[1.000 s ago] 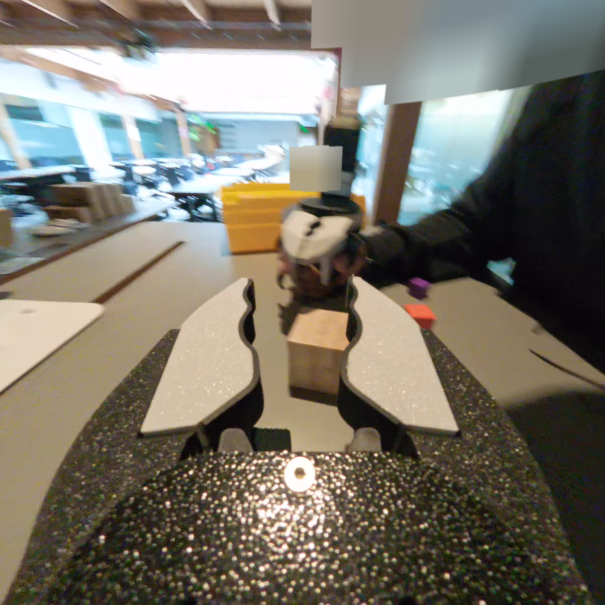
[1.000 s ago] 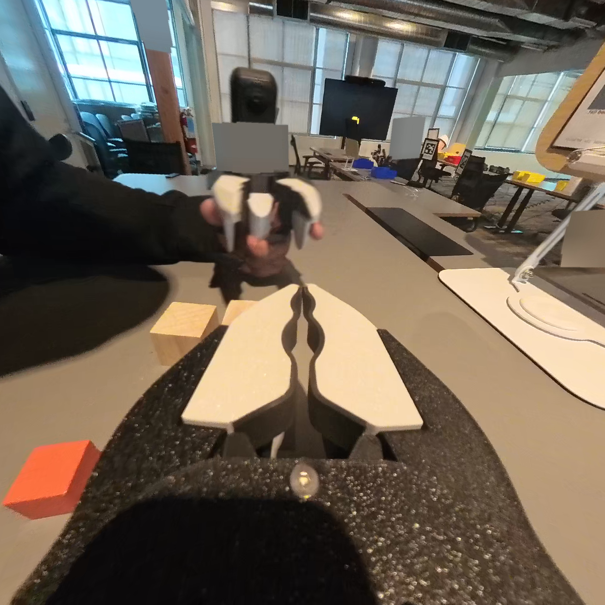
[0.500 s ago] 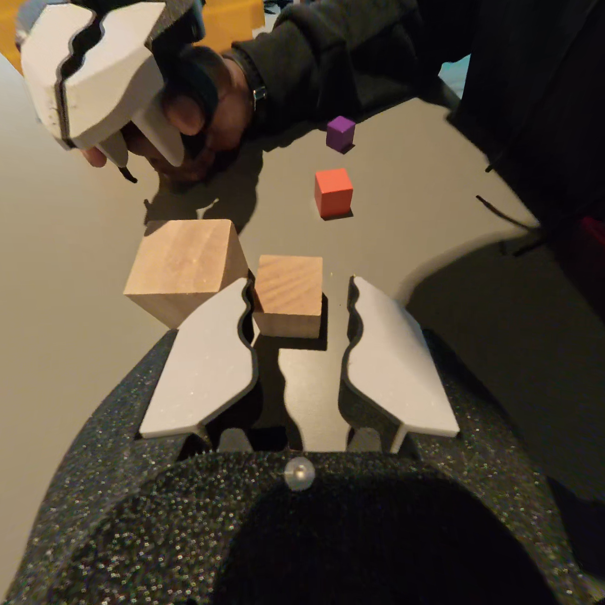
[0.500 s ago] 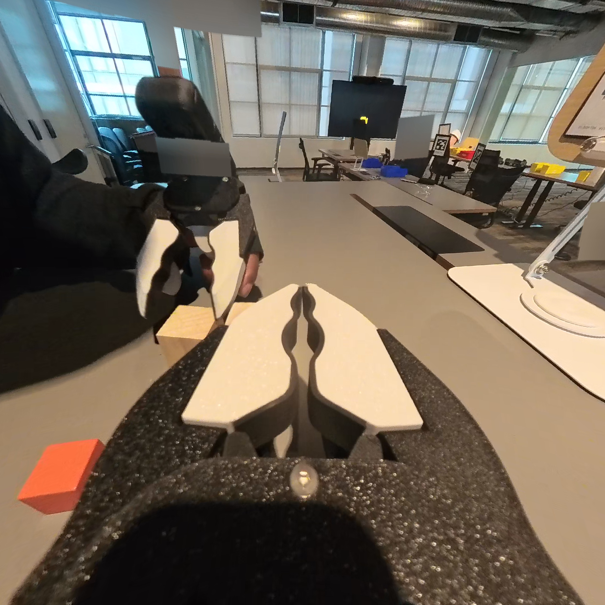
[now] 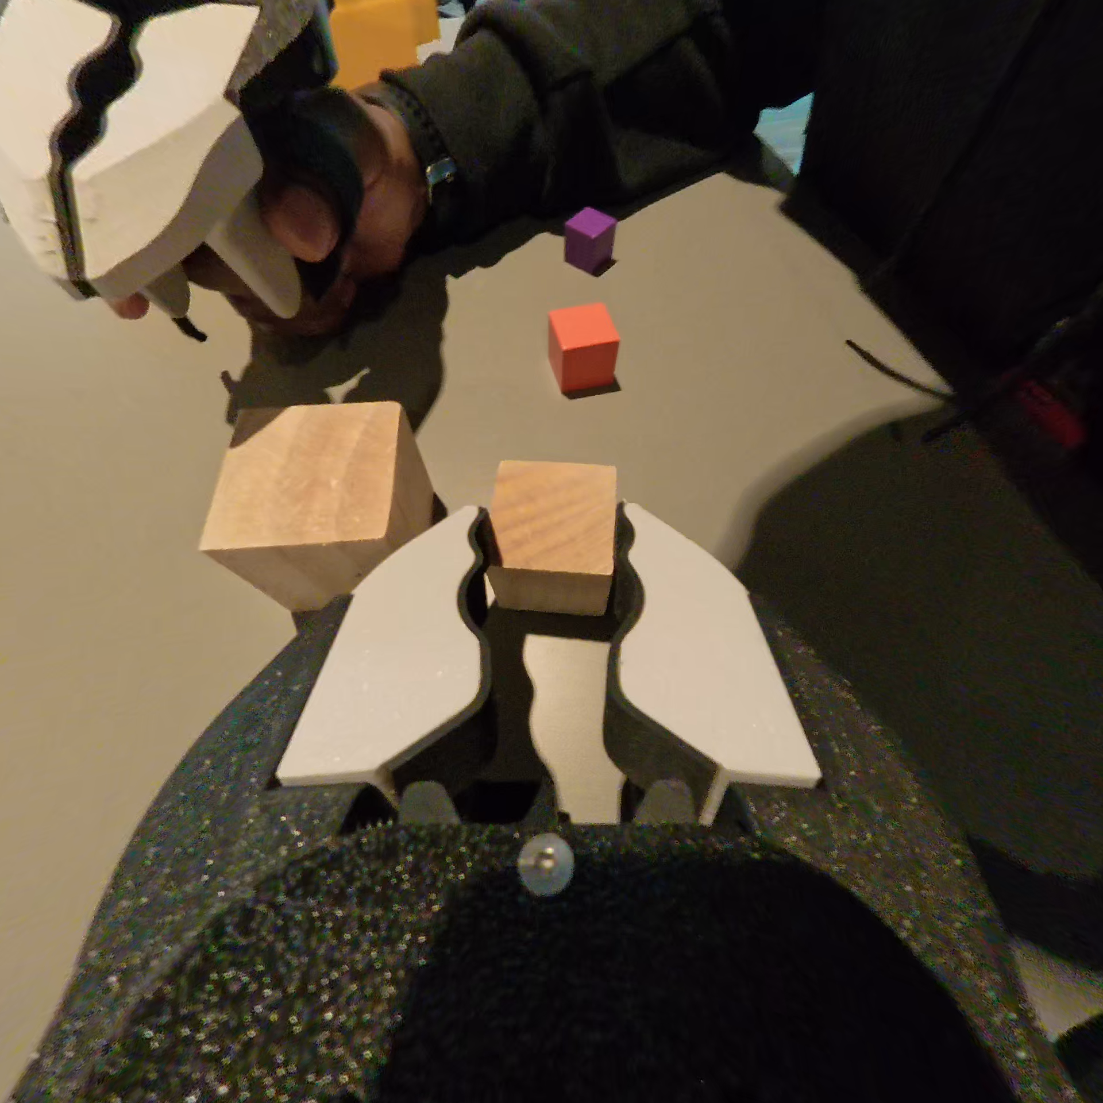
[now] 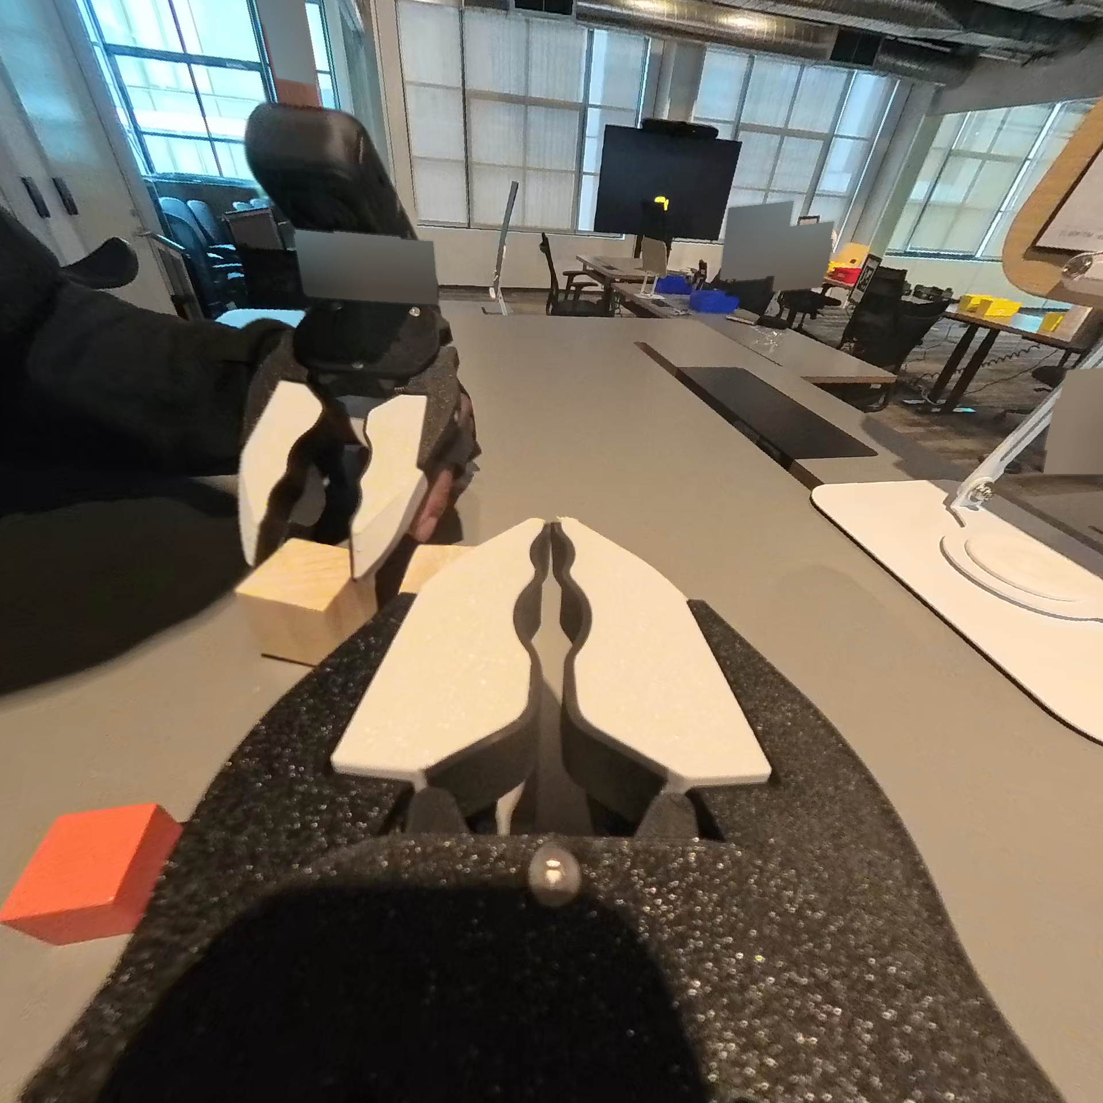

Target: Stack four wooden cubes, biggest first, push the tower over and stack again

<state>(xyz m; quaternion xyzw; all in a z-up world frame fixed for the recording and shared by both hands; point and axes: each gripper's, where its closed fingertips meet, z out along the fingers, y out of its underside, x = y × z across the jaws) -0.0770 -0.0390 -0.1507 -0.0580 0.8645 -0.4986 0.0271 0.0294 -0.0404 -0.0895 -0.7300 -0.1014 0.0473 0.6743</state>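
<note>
My left gripper point(image 5: 550, 514) has its fingers closed against both sides of the medium wooden cube point(image 5: 552, 528), which rests on the grey table point(image 5: 89, 537). The large wooden cube point(image 5: 316, 507) stands just to its left. An orange cube point(image 5: 582, 346) and a small purple cube point(image 5: 589, 239) lie farther off. My right gripper point(image 6: 552, 525) is shut and empty, held above the table; it also shows in the left wrist view point(image 5: 71, 274). In the right wrist view the left gripper point(image 6: 305, 567) straddles the medium cube point(image 6: 292, 597), and the orange cube point(image 6: 83, 871) lies near left.
A white board with a lamp base point(image 6: 985, 573) lies on the table to the right. A person's dark sleeves point(image 5: 597, 89) reach in over the table. Yellow bins point(image 5: 382, 36) stand at the far edge. Desks, chairs and a monitor point(image 6: 665, 179) are behind.
My left gripper tilted down over the two wooden cubes, moved forward around the medium one and closed on it. My right gripper stayed shut and shifted little.
</note>
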